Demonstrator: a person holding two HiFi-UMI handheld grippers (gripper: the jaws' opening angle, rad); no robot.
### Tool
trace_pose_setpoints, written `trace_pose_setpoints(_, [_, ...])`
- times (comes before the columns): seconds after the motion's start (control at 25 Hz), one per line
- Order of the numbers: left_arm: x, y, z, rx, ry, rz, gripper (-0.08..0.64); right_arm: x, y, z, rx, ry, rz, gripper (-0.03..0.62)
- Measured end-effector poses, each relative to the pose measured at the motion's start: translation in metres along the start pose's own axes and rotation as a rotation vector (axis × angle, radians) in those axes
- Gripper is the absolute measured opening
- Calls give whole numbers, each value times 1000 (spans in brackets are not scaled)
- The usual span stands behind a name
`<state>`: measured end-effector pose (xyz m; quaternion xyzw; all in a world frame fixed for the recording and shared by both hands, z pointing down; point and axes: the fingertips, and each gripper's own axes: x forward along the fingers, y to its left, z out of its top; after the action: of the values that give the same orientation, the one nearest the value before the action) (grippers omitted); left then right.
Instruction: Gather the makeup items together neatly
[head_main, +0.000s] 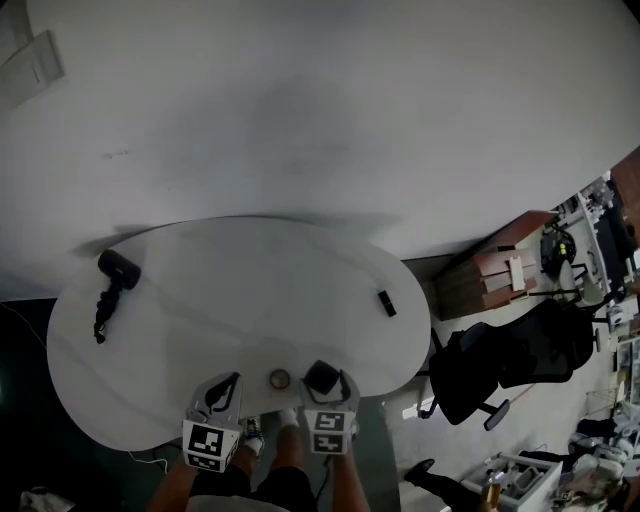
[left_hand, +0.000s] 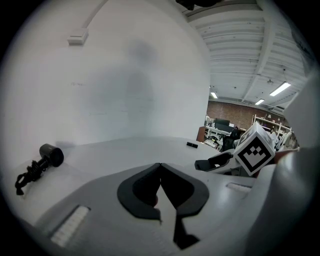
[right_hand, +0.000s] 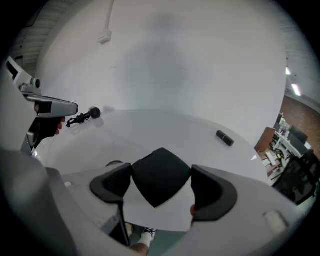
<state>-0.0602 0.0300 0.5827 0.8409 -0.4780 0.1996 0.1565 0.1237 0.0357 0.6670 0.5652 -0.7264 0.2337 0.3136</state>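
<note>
Right gripper view showed your right gripper (right_hand: 161, 186) clamped on a black case (right_hand: 161, 175) over the near edge of the table (right_hand: 165, 135); your left gripper (left_hand: 160, 169) was closed, empty, a round jar (head_main: 279, 378) between them.

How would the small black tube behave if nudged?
The tube lies on its side on the smooth table, so it may well roll or skid. It looks small and rigid, so it is probably light and easily knocked off course.
</note>
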Motion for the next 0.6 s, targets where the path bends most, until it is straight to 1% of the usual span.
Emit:
trace_pose_setpoints(0.28, [9, -4, -20, -7, 38, -5, 11, 21, 1, -18, 8, 32, 15, 380])
trace_pose_setpoints(0.6, [12, -3, -30, -13, 65, 9, 11, 31, -2, -29, 20, 61, 29, 380])
